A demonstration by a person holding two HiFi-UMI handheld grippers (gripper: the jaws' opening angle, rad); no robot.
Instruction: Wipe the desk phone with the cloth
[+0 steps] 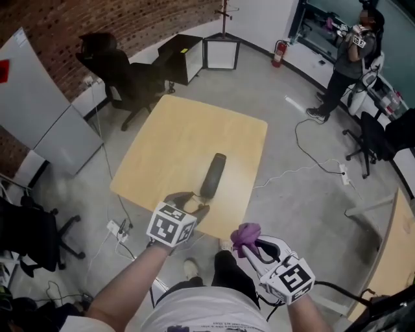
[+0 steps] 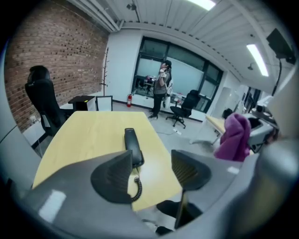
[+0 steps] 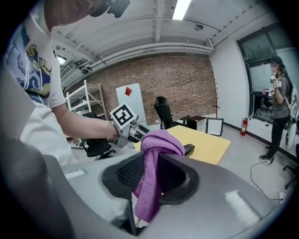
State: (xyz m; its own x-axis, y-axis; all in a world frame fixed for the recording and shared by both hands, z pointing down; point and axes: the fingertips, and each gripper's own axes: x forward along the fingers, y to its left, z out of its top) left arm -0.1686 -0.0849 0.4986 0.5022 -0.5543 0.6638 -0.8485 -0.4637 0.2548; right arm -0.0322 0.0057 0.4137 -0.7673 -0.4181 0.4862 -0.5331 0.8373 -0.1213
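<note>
The cloth [image 1: 246,232] was purple, the desk phone [image 1: 213,175] black, and the table [image 1: 188,130] pale yellow wood. Black-and-white square markers patterned the cubes on the left gripper [image 1: 190,203] and right gripper [image 1: 248,244]; the far wall [image 1: 130,19] was red-brown brick.

**Handset flat on the table, cloth pinched in your right jaws**

Your black desk-phone handset [image 1: 213,175] is a long, slim plastic bar lying flat on the pale wooden table [image 1: 175,130]. It sits in the near half, closer to the right edge. It runs lengthwise away from you, and in the head view its far end leans slightly right. A black coiled cord [image 2: 137,189] curls from its near end toward the table's near edge. Your purple cloth [image 1: 246,233] is soft fabric, bunched into a rounded wad above the tips of your right gripper [image 3: 148,177]. The jaws are closed on it and a tail hangs down between them. It is held near the table's near right corner, apart from the handset
</note>
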